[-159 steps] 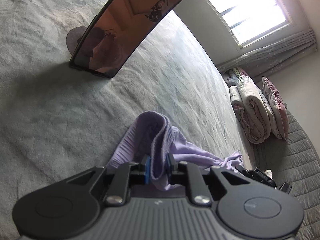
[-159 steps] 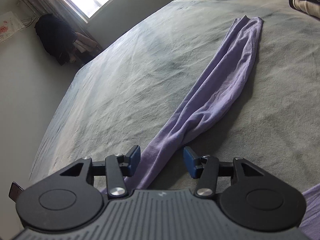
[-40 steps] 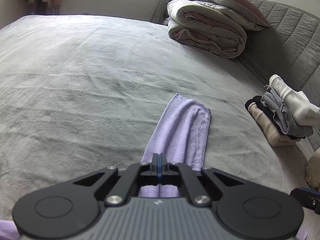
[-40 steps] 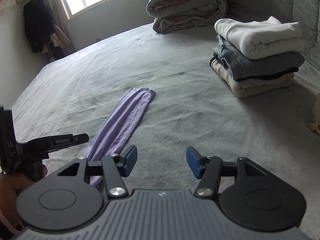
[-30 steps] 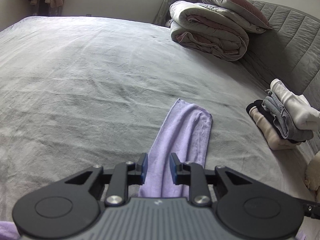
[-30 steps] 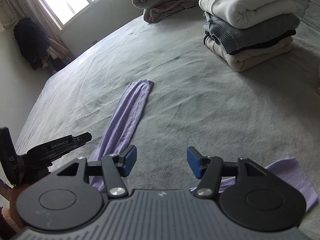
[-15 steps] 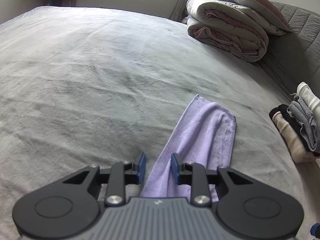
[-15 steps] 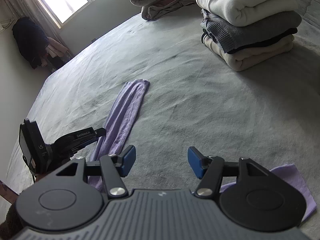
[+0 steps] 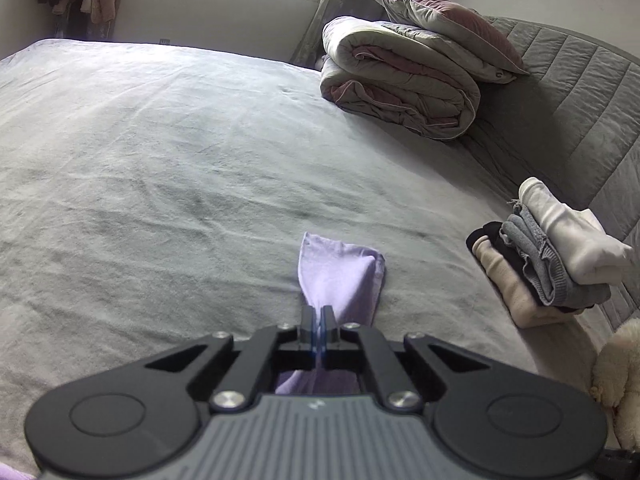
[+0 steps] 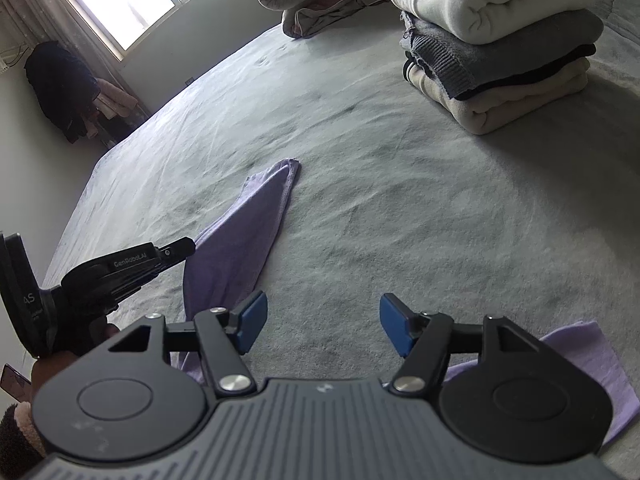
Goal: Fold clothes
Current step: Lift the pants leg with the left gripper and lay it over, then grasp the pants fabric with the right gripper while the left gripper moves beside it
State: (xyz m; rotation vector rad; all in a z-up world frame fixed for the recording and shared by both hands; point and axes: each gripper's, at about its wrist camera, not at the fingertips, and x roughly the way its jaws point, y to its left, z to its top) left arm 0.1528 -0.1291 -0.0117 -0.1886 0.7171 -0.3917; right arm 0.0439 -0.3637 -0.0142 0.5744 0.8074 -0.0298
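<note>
A lilac garment (image 9: 340,276) lies stretched as a narrow strip on the grey bed. My left gripper (image 9: 318,320) is shut on the strip partway along, and the cloth rises in a tent from the sheet to its pads. In the right wrist view the same strip (image 10: 248,216) runs from the far end down to the left gripper (image 10: 188,246), which lifts it. My right gripper (image 10: 322,322) hangs open over bare sheet, holding nothing. Another lilac part (image 10: 580,356) of the garment lies under its right side.
A stack of folded clothes (image 9: 552,264) sits at the right near the quilted headboard (image 9: 580,112); the same stack (image 10: 500,52) is far right in the right wrist view. A rolled duvet with a pillow (image 9: 408,80) lies at the back. A pale fluffy object (image 9: 616,372) is at the right edge.
My left gripper, open around the strip half a second ago, has shut on it and raised it off the sheet. The right gripper stays open and has barely moved.
</note>
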